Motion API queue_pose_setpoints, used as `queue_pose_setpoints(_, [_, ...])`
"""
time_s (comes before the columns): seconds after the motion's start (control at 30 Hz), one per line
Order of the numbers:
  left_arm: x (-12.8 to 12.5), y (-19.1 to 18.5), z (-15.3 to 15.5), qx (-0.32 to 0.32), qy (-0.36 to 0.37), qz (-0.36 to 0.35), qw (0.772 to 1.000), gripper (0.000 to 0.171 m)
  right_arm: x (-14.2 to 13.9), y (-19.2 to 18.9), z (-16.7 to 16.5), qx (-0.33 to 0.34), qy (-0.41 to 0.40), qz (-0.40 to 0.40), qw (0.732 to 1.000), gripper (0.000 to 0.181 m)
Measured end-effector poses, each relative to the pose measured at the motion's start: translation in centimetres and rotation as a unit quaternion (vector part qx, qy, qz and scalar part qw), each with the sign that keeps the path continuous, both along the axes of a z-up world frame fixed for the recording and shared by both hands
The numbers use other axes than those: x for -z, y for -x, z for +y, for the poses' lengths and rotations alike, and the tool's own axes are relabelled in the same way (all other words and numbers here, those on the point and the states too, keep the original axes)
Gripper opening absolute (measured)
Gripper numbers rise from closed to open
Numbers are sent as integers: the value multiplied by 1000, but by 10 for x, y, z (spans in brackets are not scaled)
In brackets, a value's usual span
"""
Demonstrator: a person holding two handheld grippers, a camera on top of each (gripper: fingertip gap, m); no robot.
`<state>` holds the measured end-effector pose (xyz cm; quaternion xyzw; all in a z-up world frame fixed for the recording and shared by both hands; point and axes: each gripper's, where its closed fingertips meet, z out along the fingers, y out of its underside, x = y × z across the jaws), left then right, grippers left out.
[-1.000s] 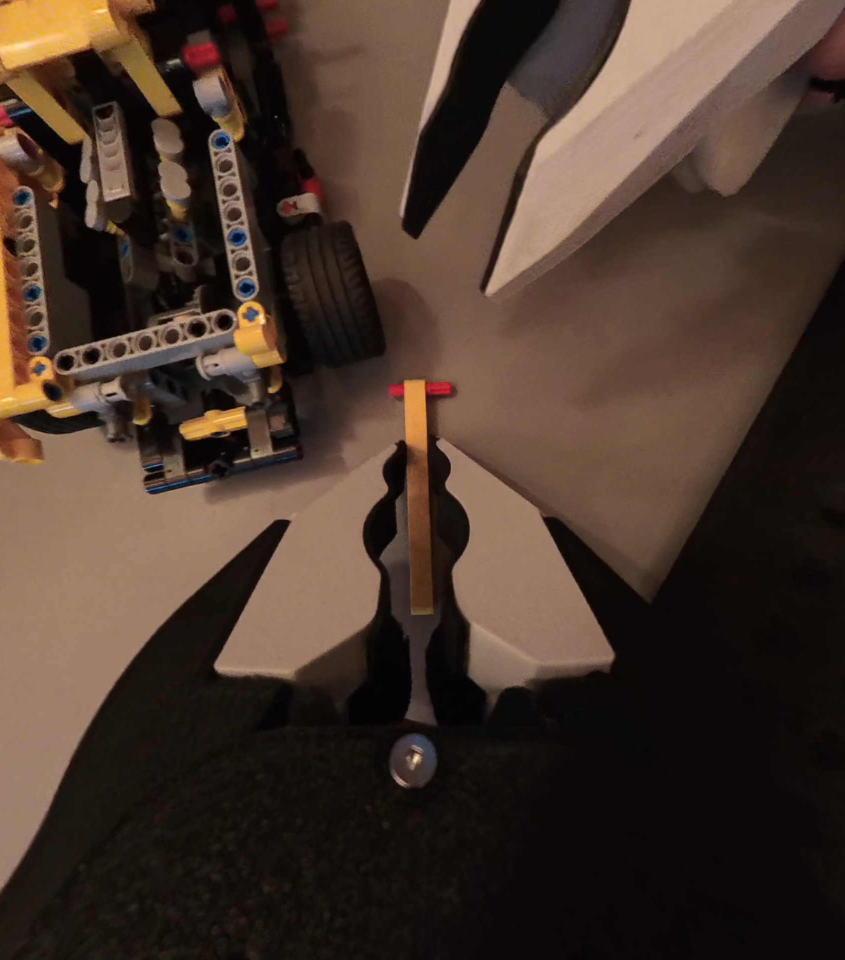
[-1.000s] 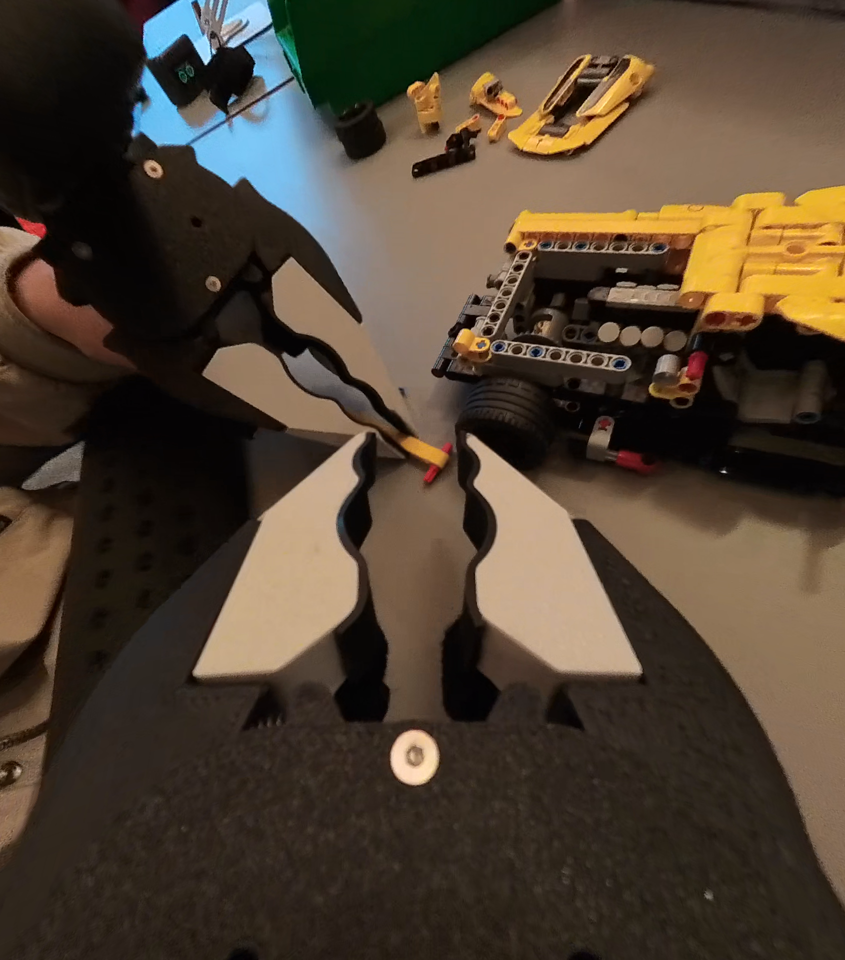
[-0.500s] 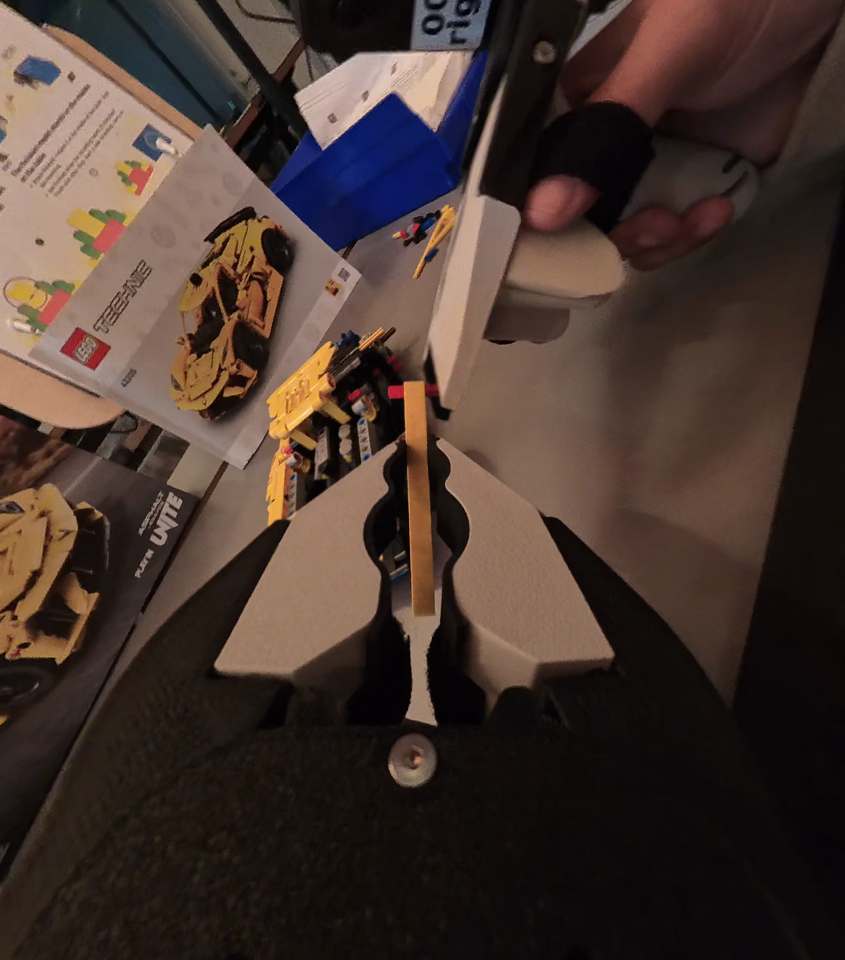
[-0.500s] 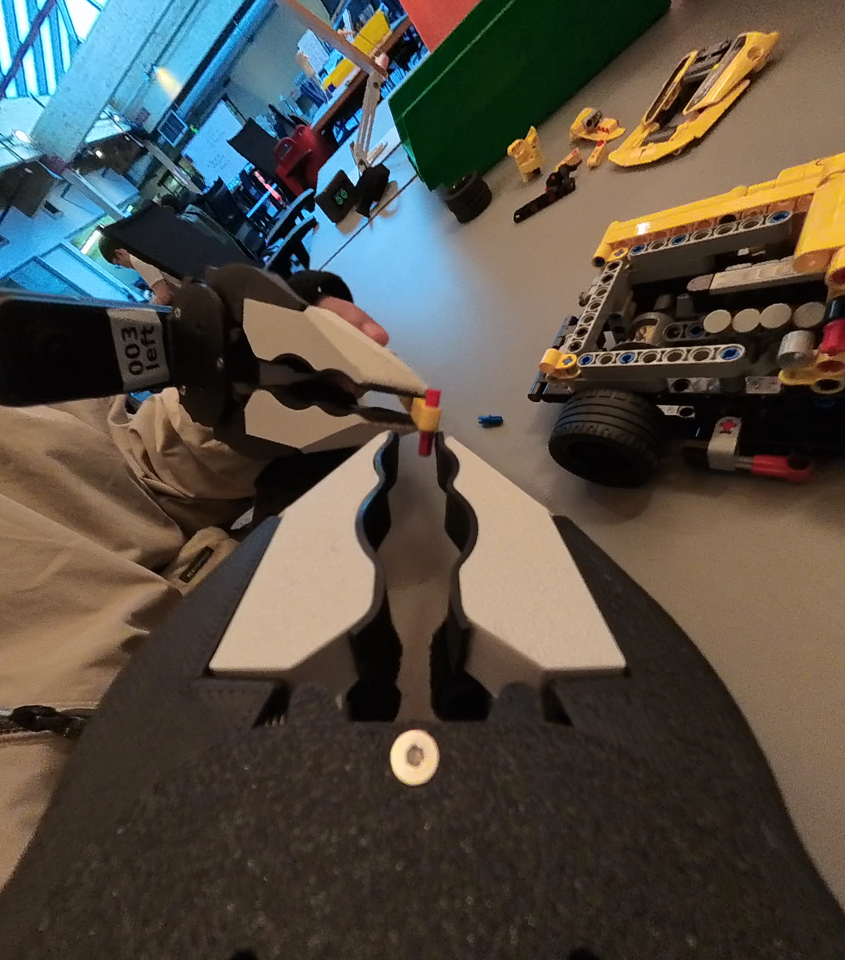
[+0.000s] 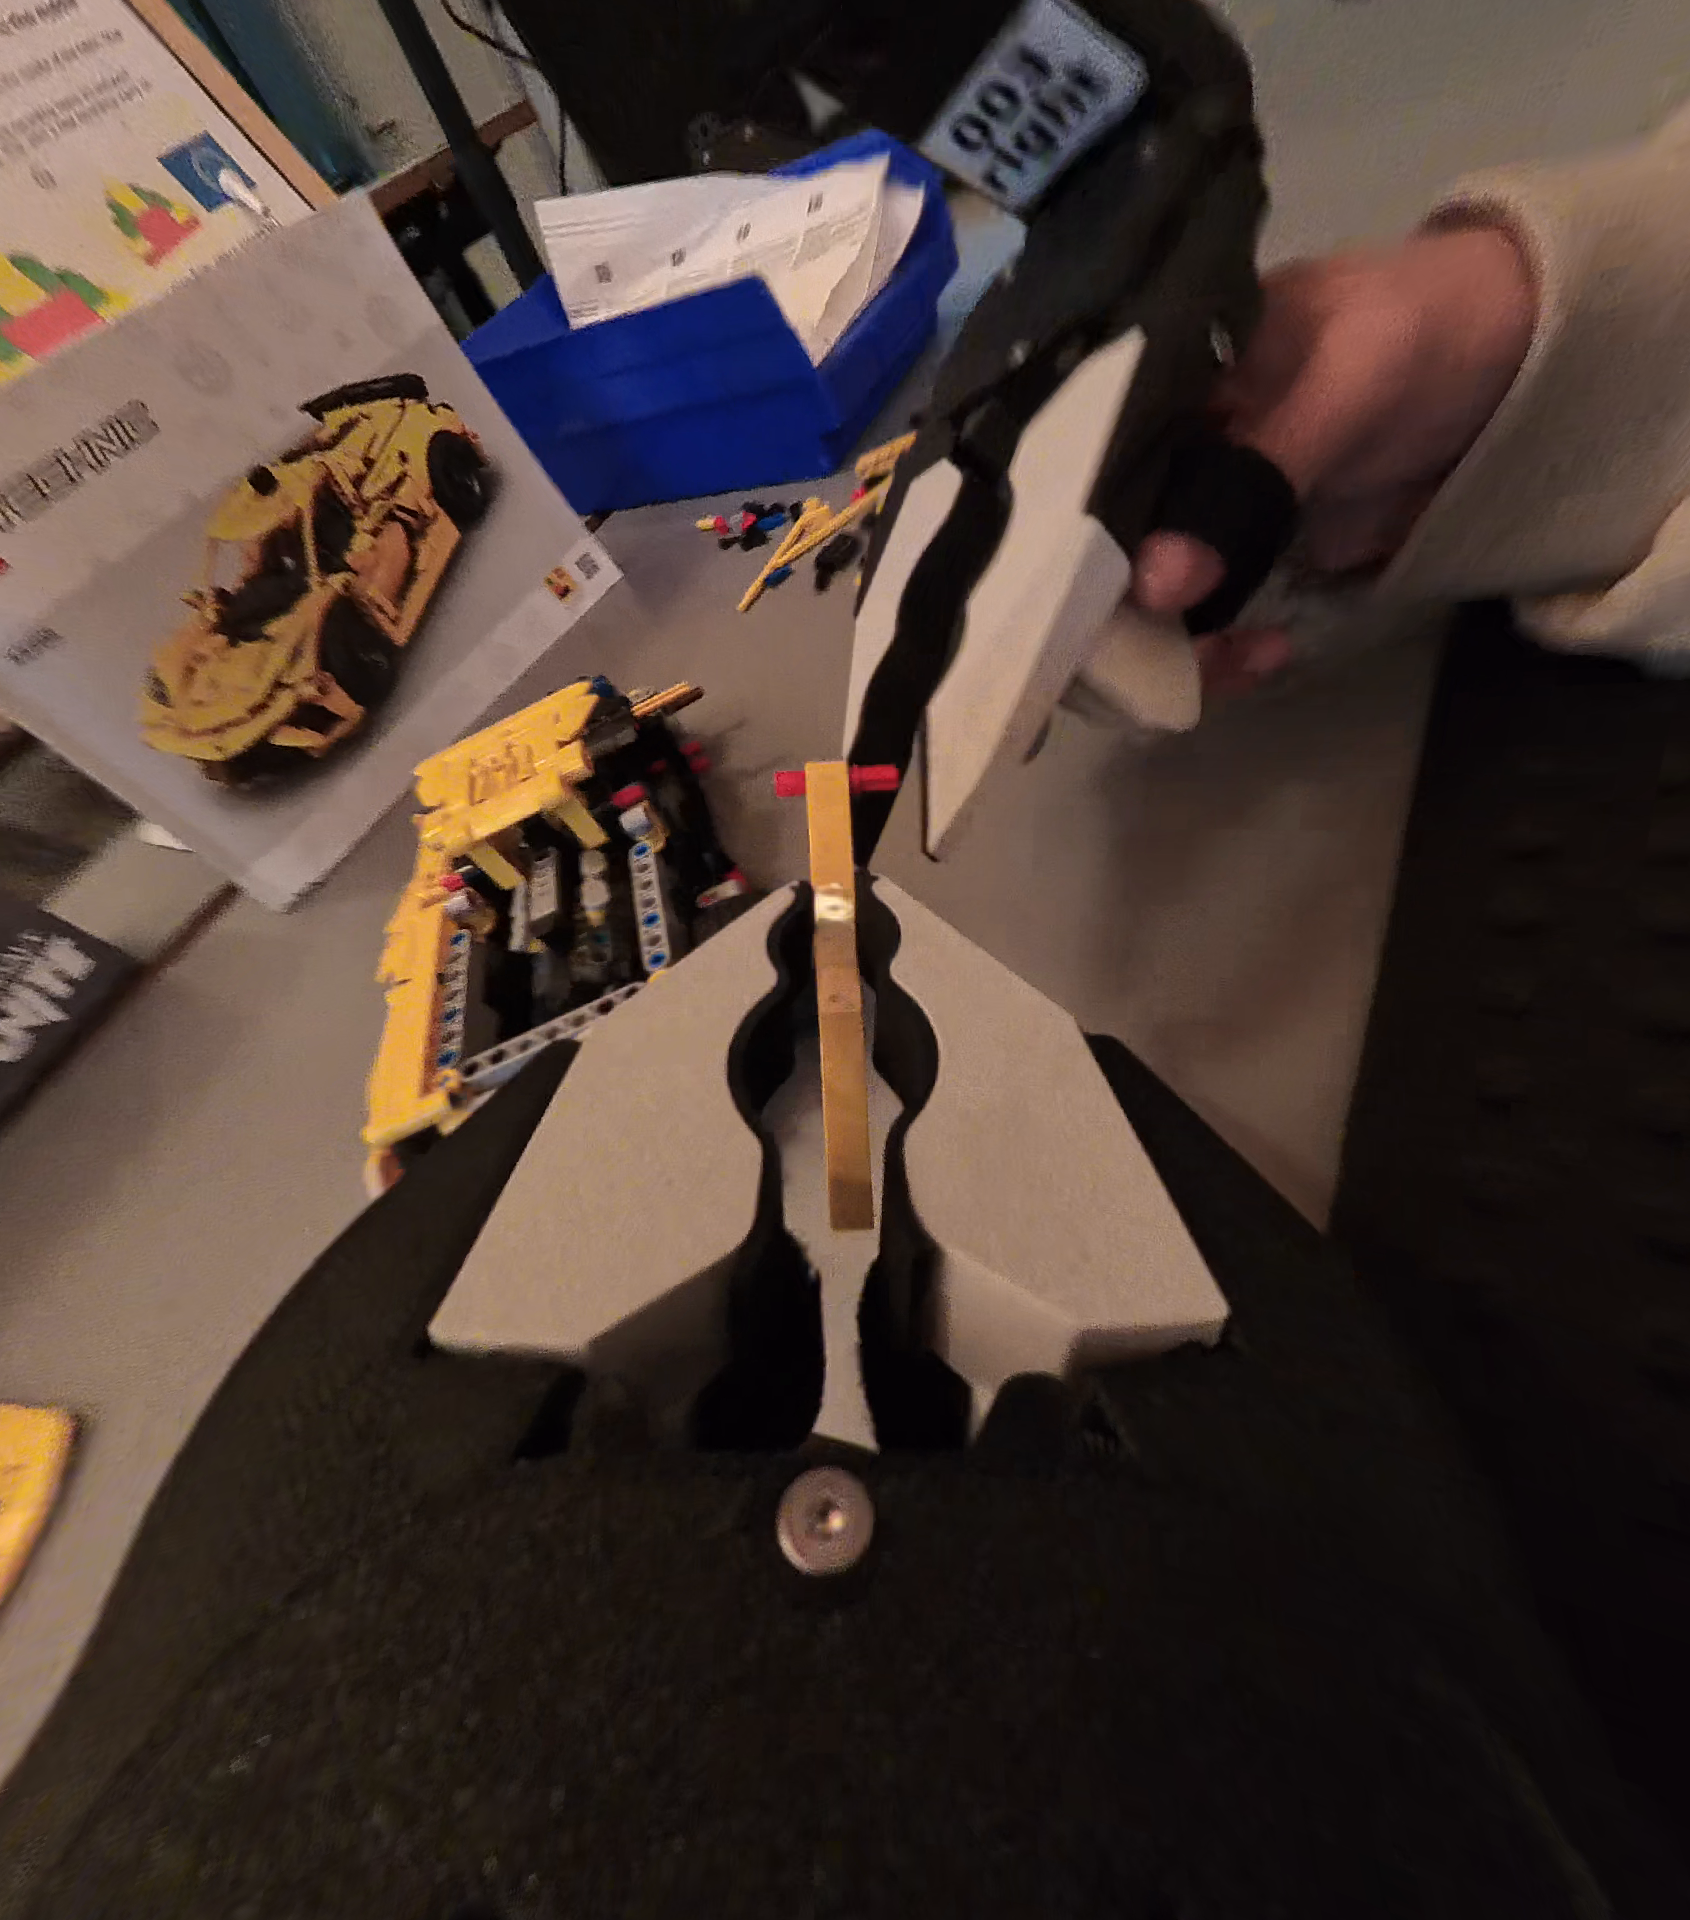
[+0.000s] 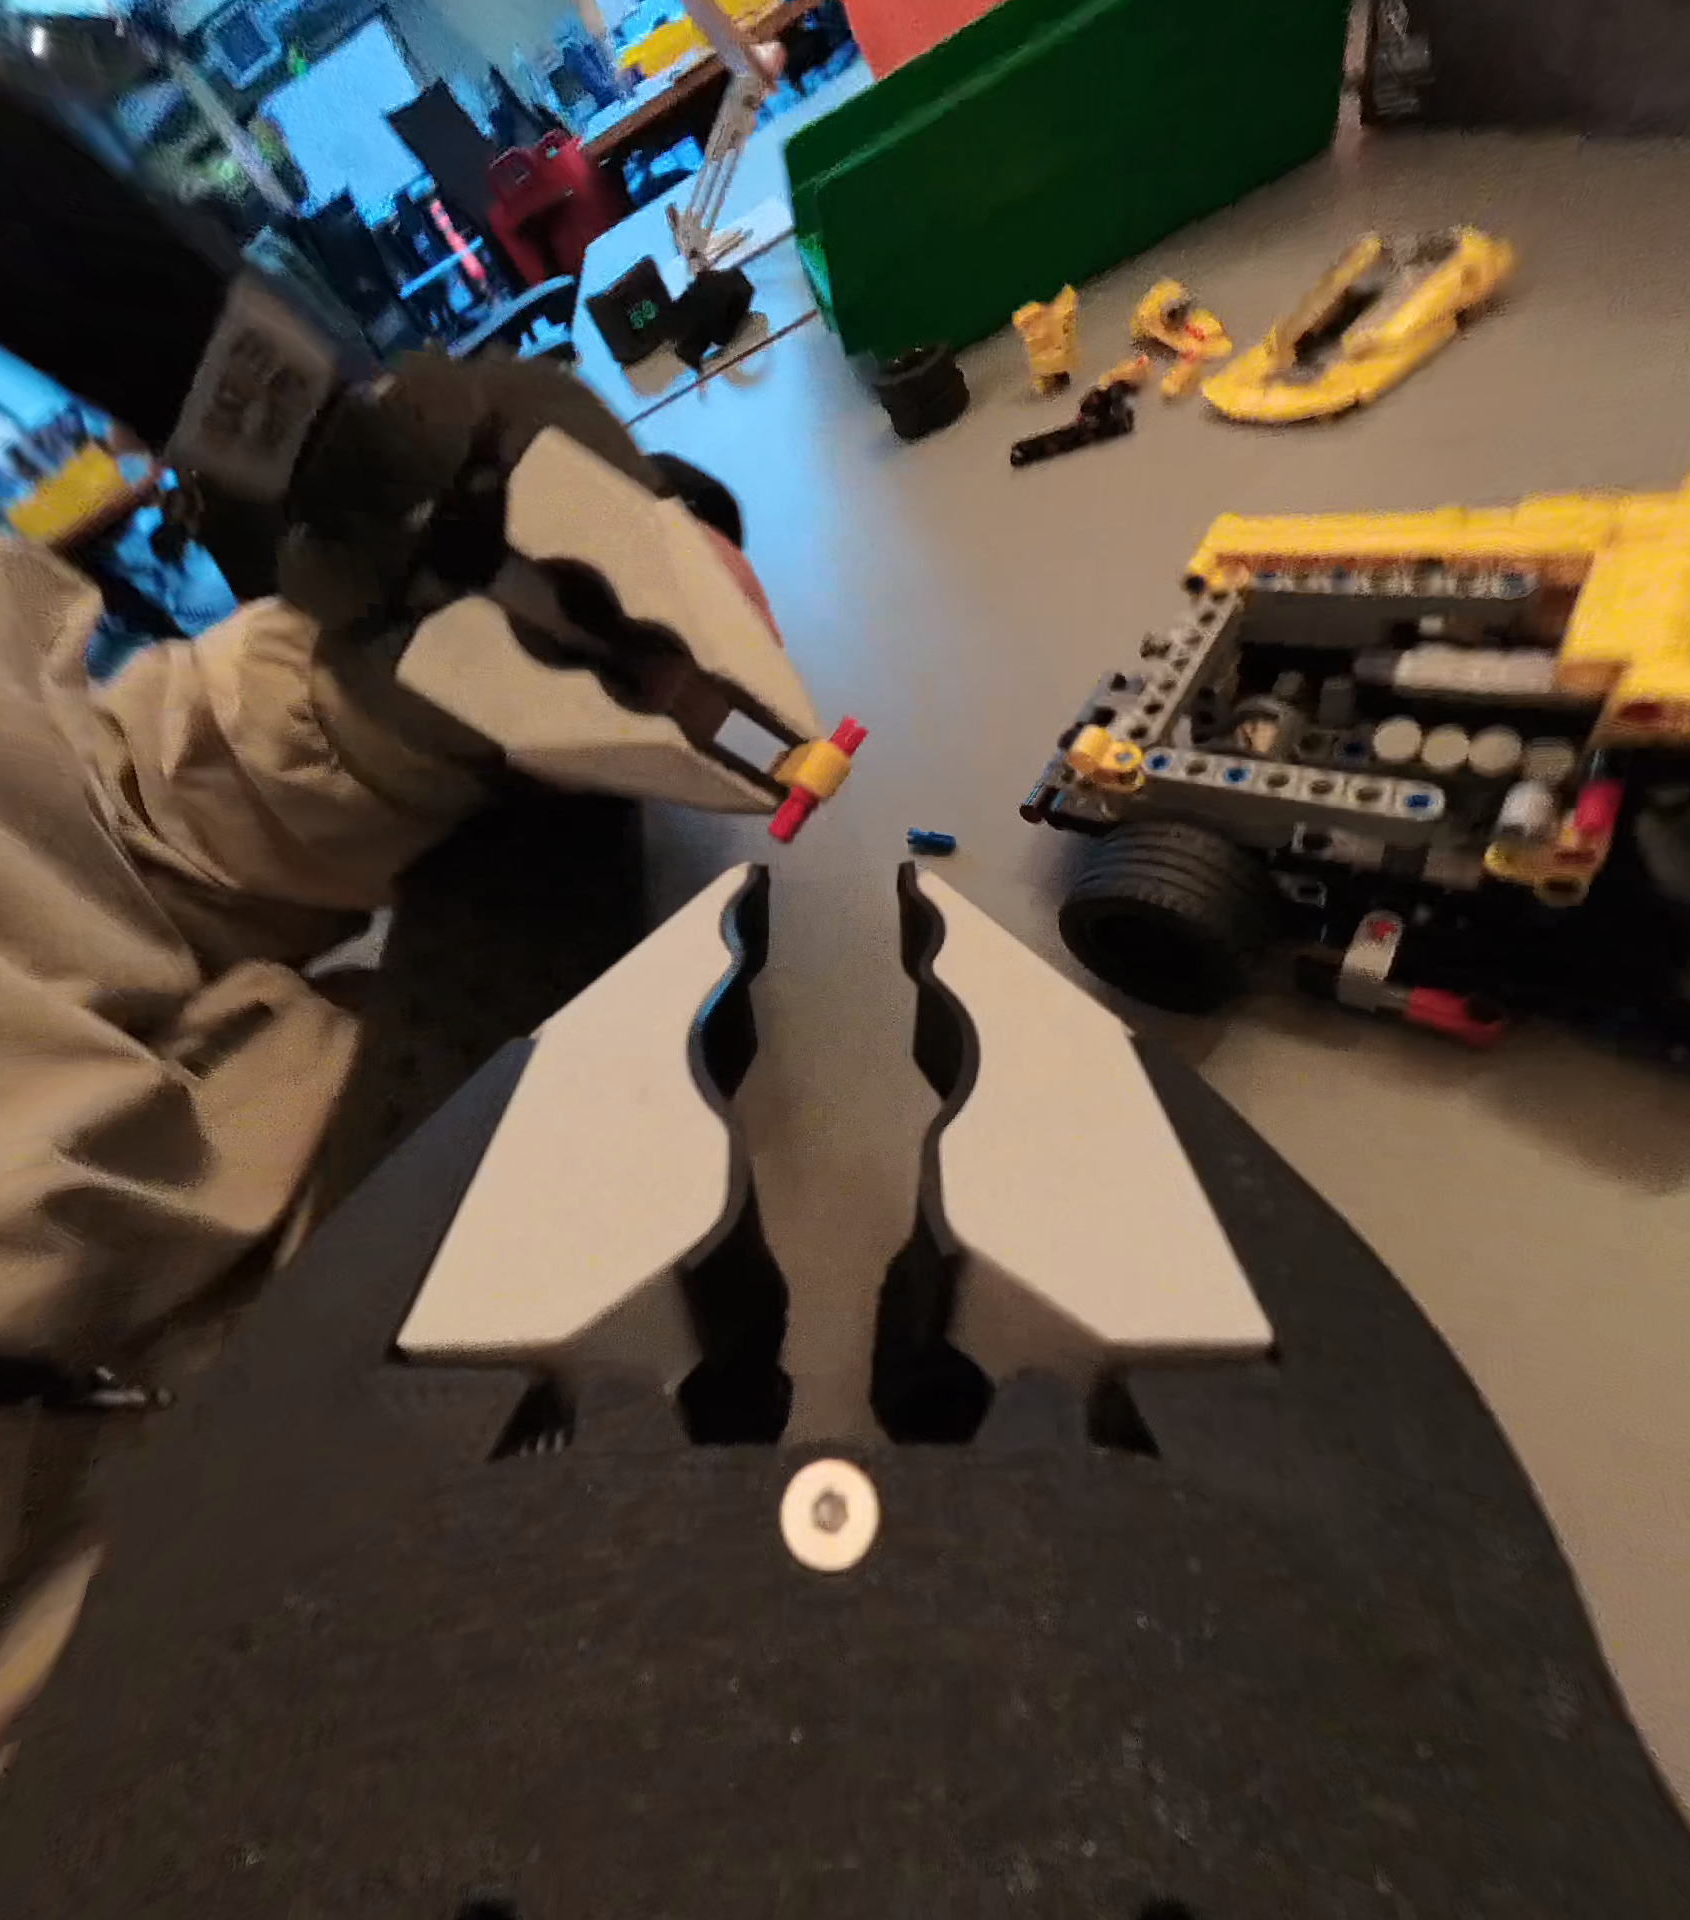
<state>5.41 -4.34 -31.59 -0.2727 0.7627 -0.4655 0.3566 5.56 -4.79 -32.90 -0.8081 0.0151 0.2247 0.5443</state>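
My left gripper (image 5: 833, 891) is shut on a thin yellow beam (image 5: 841, 997) with a red pin (image 5: 835, 780) through its far end, held in the air. It also shows in the right wrist view (image 6: 789, 779), with the yellow beam (image 6: 813, 767) and red pin (image 6: 848, 736). My right gripper (image 6: 833, 883) is open and empty, its tips just below and right of the pin. In the left wrist view the right gripper (image 5: 898, 831) hangs just right of the pin. A half-built yellow and black brick car (image 6: 1443, 727) (image 5: 529, 914) stands on the grey table.
A small blue pin (image 6: 930, 840) lies on the table by the car's front tyre (image 6: 1168, 914). Loose yellow and black parts (image 6: 1340, 322) and a green box (image 6: 1059, 166) are farther back. An instruction booklet (image 5: 228, 540) and a blue bin (image 5: 716, 395) stand beyond the car. Only a small space, under 4 cm, lies between the two pairs of fingers.
Both grippers have tilted up from the table. The left one has lifted the yellow beam, and the right gripper's tips have drawn slightly back from the red pin and opened a little.
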Motion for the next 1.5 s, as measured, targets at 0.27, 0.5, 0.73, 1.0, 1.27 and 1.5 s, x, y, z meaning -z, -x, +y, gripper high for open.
queue_pose_setpoints(0.27, [-28,10,0,43,156,21,987,7,-42,9,1,-11,-125,-39,991,37])
queue_pose_setpoints(0.5, [-32,9,3,31,140,-6,990,6,-57,15,-2,-24,-145,12,989,23])
queue_pose_setpoints(0.73, [-15,2,0,-19,-83,-112,990,6,-36,10,3,-11,-44,143,989,18])
queue_pose_setpoints(1.0, [-15,-2,1,-52,-157,-167,972,7,-32,11,4,-5,-29,104,994,2])
queue_pose_setpoints(1.27, [-4,-10,10,-82,-201,-143,966,6,-23,19,14,-12,-16,117,993,4])
queue_pose_setpoints(1.5, [0,-10,10,-88,-207,-130,966,6,-16,19,12,-13,2,106,994,2])
